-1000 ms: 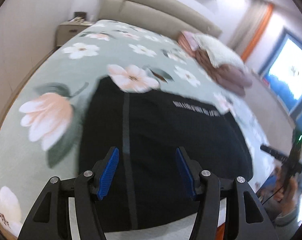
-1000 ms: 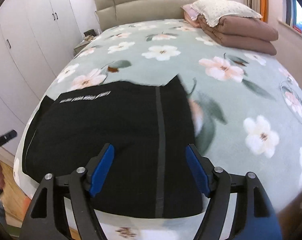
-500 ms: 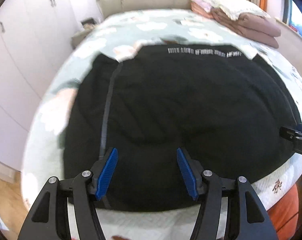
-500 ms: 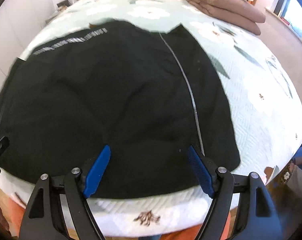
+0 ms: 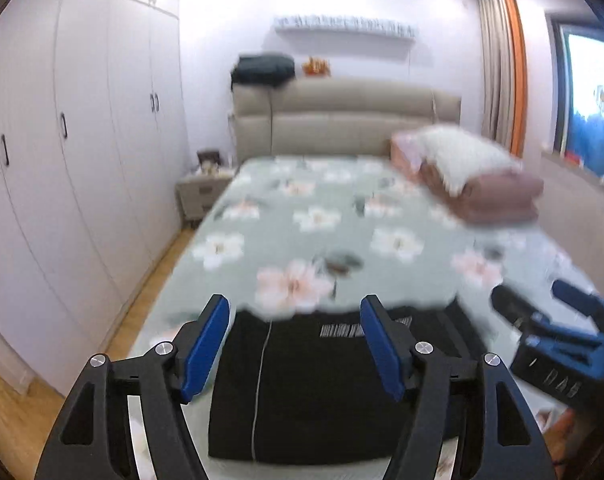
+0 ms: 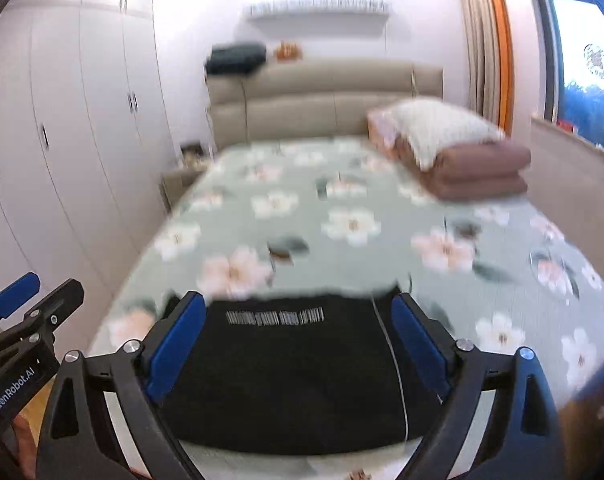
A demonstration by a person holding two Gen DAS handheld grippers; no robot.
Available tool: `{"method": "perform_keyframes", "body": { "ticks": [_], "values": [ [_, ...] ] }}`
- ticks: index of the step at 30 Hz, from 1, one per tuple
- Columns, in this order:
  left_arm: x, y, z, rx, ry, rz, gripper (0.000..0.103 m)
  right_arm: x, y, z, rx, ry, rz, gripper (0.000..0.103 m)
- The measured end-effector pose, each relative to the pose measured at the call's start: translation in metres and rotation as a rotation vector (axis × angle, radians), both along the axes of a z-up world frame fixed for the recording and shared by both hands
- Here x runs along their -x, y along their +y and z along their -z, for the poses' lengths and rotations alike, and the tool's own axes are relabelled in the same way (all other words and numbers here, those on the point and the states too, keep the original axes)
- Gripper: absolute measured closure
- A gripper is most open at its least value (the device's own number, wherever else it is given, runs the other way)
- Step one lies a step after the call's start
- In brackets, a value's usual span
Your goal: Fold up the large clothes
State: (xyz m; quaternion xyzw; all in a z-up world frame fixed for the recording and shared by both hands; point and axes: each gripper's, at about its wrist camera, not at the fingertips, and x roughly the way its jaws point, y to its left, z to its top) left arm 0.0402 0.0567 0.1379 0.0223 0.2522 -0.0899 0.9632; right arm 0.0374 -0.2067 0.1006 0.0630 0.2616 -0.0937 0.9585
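Note:
A black garment with a thin grey stripe and white lettering lies flat at the foot of the bed; it also shows in the right wrist view. My left gripper is open and empty, raised above and back from the garment. My right gripper is open and empty too, also held above the garment's near part. Each gripper shows at the edge of the other's view: the right one at the right of the left wrist view, the left one at the left of the right wrist view.
The bed has a green floral cover and a beige headboard. Folded brown blankets with a white pillow sit at the far right. White wardrobes line the left wall, with a nightstand beside the bed.
Both grippers have pulled up and back from the garment, and the views now tilt up to show the room. Both stay open and empty.

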Motion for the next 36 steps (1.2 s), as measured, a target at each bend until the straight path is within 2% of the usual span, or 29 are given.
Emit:
{"method": "perform_keyframes", "body": {
  "ticks": [2, 3, 6, 8, 15, 18, 22, 28, 31, 36],
  "values": [
    [0.000, 0.000, -0.019, 0.020, -0.044, 0.002, 0.023, 0.011, 0.005, -0.022, 0.018, -0.023, 0.027, 0.006],
    [0.001, -0.001, -0.022, 0.025, -0.064, -0.005, 0.023, 0.011, 0.006, -0.028, 0.023, -0.033, 0.040, 0.005],
    [-0.001, -0.005, -0.016, 0.012, -0.067, -0.032, 0.023, 0.005, 0.002, -0.031, 0.012, -0.024, 0.054, 0.004],
    [-0.015, -0.015, 0.002, -0.004, -0.025, -0.026, 0.023, -0.005, -0.002, -0.020, 0.017, 0.004, 0.056, 0.004],
    [-0.072, -0.042, 0.072, -0.014, 0.099, 0.026, 0.023, -0.061, -0.032, 0.059, 0.020, 0.176, 0.067, 0.004],
    [-0.097, -0.049, 0.092, -0.015, 0.148, 0.024, 0.023, -0.085, -0.048, 0.089, -0.023, 0.237, 0.076, 0.004],
    [-0.119, -0.057, 0.114, -0.027, 0.188, 0.015, 0.023, -0.105, -0.059, 0.115, -0.044, 0.276, 0.089, 0.004],
    [-0.134, -0.061, 0.134, -0.020, 0.246, 0.020, 0.023, -0.116, -0.061, 0.135, -0.028, 0.320, 0.085, 0.004],
    [-0.135, -0.061, 0.137, -0.012, 0.255, 0.021, 0.023, -0.114, -0.060, 0.135, -0.021, 0.321, 0.081, 0.004],
    [-0.130, -0.058, 0.135, -0.041, 0.257, 0.020, 0.023, -0.110, -0.056, 0.132, -0.013, 0.325, 0.069, 0.004]
  ]
}}
